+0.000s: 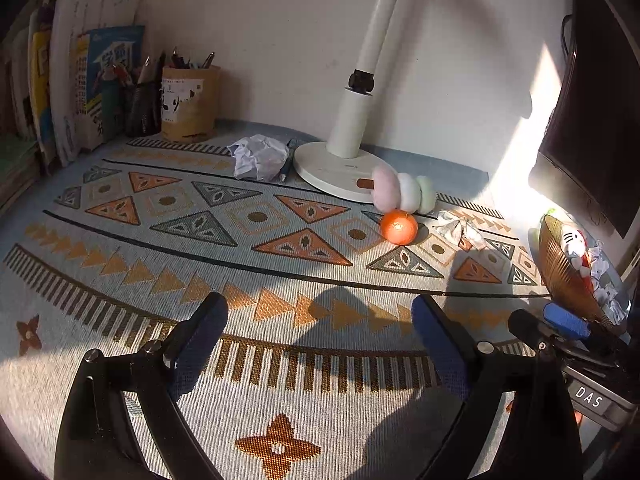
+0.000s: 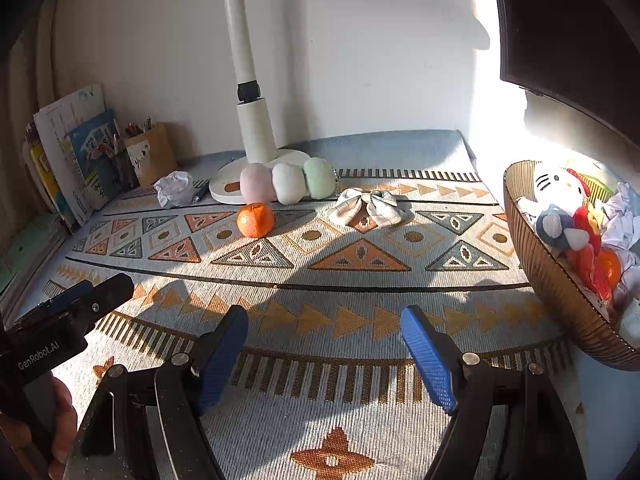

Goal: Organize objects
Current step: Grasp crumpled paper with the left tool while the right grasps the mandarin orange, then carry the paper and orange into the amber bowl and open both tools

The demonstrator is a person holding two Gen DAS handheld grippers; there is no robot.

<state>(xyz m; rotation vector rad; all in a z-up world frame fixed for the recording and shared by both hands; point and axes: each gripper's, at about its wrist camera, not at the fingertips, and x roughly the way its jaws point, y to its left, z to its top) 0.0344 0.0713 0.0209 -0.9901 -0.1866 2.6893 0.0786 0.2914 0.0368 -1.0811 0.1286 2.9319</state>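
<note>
Left gripper [image 1: 320, 344] and right gripper [image 2: 324, 356] both agape and empty above patterned cloth [image 2: 360, 292], tangerine [image 2: 256, 220] against pastel plush [image 2: 288, 182], lamp base [image 1: 320, 168], crumpled paper [image 1: 260, 156], fabric bow [image 2: 366, 208], laden basket [image 2: 560, 300] at right.

- Left tool [image 1: 320, 344]: black curved arms, silver screws, dark blue textured pads.
- Right tool [image 2: 324, 356]: black arms, silver screws, bright blue dimpled pads.
- White "GenRobot.AI" and "DAS" lettering on the black bodies.
</note>
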